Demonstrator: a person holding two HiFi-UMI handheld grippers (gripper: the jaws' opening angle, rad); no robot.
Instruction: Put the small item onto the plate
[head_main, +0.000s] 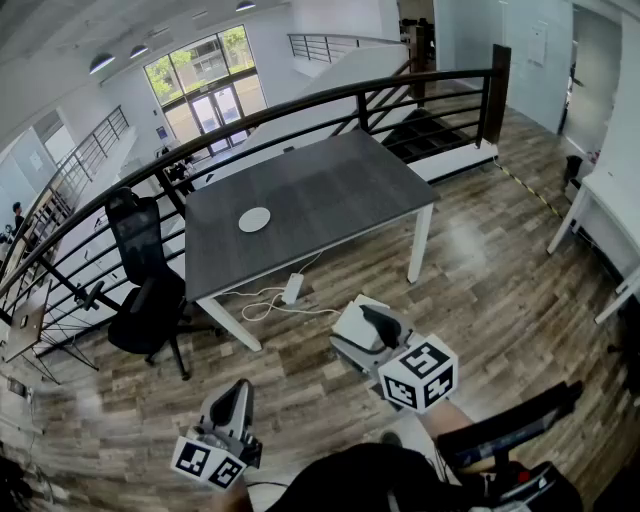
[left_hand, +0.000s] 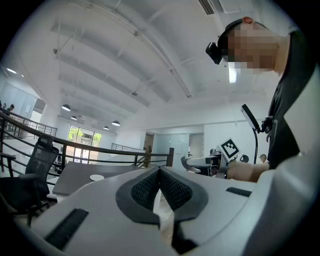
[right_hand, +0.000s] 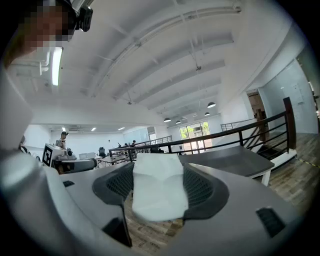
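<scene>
A small white plate (head_main: 254, 219) lies near the left end of a dark grey table (head_main: 340, 190), well ahead of both grippers. My right gripper (right_hand: 158, 182) is shut on a soft white item (right_hand: 157, 192); the item fills the gap between the dark pads, which stand wide. In the head view the right gripper (head_main: 372, 320) hovers over the wooden floor, short of the table's front edge. My left gripper (left_hand: 160, 175) is shut with nothing in it and points level toward the table; the plate (left_hand: 97, 177) shows small in its view. The left gripper (head_main: 238, 392) is low at the left.
A black office chair (head_main: 145, 280) stands at the table's left corner. A white power strip (head_main: 292, 289) with cables lies on the floor under the table. A dark railing (head_main: 330, 95) runs behind the table, and a white desk (head_main: 612, 195) stands at the right.
</scene>
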